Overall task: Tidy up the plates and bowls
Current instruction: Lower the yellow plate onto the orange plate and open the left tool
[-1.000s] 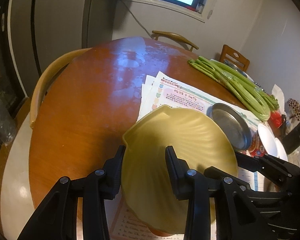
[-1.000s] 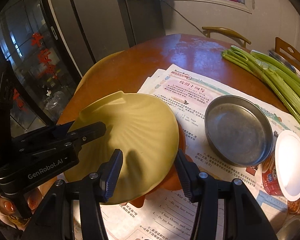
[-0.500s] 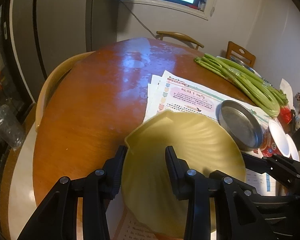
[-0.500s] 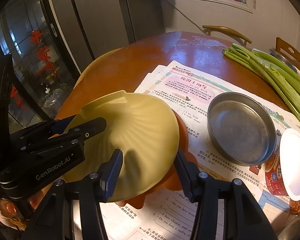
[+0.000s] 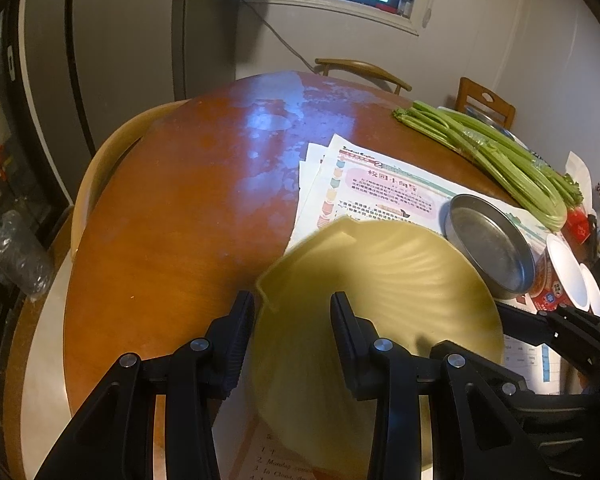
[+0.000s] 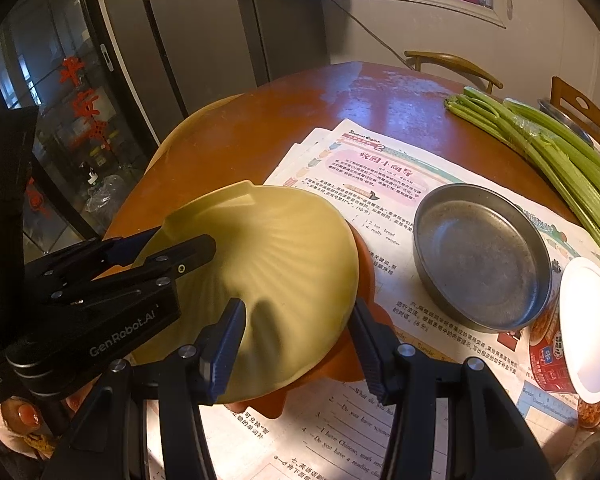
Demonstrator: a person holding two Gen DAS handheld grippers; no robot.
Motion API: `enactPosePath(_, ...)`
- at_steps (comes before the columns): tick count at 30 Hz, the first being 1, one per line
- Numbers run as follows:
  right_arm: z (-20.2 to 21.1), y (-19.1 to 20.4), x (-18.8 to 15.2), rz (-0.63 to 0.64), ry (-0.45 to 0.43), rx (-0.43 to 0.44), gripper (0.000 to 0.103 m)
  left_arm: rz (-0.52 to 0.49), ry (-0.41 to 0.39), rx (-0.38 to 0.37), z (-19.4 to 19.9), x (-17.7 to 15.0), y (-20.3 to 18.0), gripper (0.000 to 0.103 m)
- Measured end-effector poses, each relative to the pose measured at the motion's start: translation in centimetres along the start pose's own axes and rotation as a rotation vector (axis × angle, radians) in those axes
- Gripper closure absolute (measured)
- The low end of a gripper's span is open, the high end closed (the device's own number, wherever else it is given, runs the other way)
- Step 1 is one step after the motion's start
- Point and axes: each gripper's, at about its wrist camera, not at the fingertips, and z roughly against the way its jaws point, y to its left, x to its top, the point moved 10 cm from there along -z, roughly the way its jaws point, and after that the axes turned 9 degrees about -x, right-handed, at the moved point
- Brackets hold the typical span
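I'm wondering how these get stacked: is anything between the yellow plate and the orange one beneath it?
Nothing visible. The yellow shell-shaped plate, held by the left gripper and the right gripper, tilts directly over the orange plate. Where they meet is hidden.

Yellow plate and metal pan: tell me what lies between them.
In the right wrist view, only printed paper sheets lie between the yellow plate and the metal pan, plus the edge of an orange plate under the yellow one.
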Motion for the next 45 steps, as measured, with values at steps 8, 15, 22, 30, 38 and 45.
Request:
enactPosePath(8, 0.0, -0.7, -0.1, -0.019, 0.001, -0.013, 0.050, 0.016, -0.002, 0.004, 0.1, 0.0, 0.5, 0.063)
enactPosePath(15, 0.1, -0.2, -0.2, -0.002, -0.002, -0.014, 0.050, 0.017, 0.002, 0.001, 0.3, -0.3, 0.4, 0.062)
enactPosePath(22, 0.3, -0.7, 0.1, -0.030, -0.007, -0.010, 0.050, 0.016, 0.003, 0.001, 0.4, -0.3, 0.3, 0.061)
enactPosePath(30, 1.1, -0.9, 0.4, -0.037, -0.027, -0.005, 0.050, 0.035, -0.006, -0.009, 1.4, -0.3, 0.2, 0.061)
enactPosePath(38, 3.3, -1.2, 0.8, -0.061, -0.072, 0.007, 0.050, 0.027, -0.043, -0.014, 3.3, 0.3, -0.6, 0.060)
enactPosePath(45, 5.8, -1.6, 0.8, -0.073, -0.112, 0.013, 0.050, 0.015, -0.072, -0.026, 5.3, 0.5, -1.8, 0.052)
